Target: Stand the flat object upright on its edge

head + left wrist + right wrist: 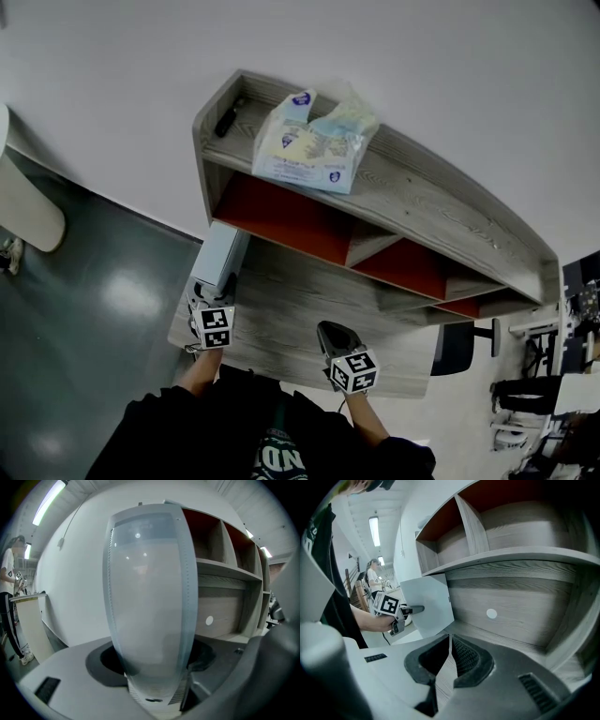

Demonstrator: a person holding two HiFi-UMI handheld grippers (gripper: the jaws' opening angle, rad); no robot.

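Currently | flat grey panel (219, 255) is stood on edge at desk's (300, 305) left end | left gripper (206, 292) is spread wide around it, right gripper (330, 333) is closed, empty | risk: panel may be toppled if clipped by a jaw.

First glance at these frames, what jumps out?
A pale grey flat object standing upright at the desk's left end, between the left gripper's jaws. Then the red-backed shelf unit with a plastic-wrapped pack on top; the right gripper hangs shut and empty over the desk.
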